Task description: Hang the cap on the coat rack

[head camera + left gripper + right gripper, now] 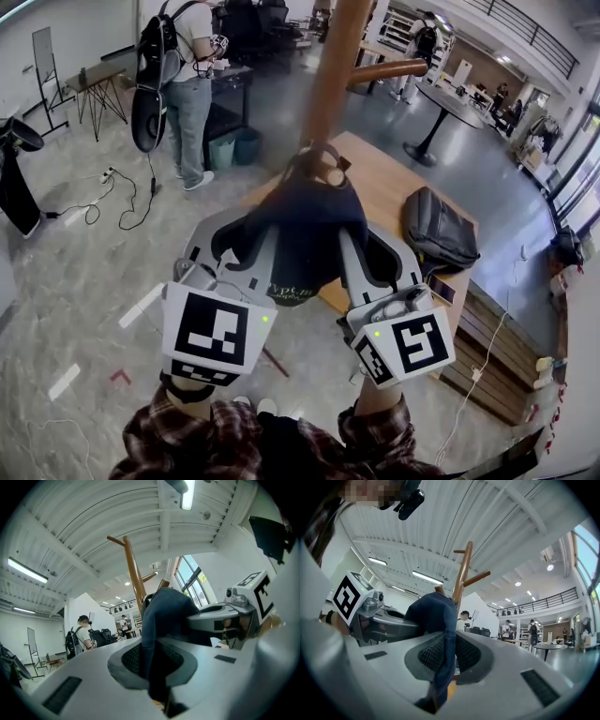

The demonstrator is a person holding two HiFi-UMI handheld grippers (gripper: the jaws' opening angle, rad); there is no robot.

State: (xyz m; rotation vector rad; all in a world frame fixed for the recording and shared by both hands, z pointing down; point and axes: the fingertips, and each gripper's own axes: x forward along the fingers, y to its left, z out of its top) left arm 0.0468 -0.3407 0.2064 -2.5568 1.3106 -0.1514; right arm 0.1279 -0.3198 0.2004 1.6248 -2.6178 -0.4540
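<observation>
Navy cap [305,225] is hanging between left gripper [157,667] and right gripper [443,660], both pinching its fabric, likely needing level, spread carrying onto the upper-centre coat rack [333,80].

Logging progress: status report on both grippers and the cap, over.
Left gripper shut on cap. Right gripper shut on cap. Cap up against coat rack; hooking unclear. Nothing seen blocking.

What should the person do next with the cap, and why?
Probably ease the cap forward over the short peg of the coat rack. The left gripper and right gripper both pinch its fabric, and its top edge sits right at that peg's tip.
</observation>
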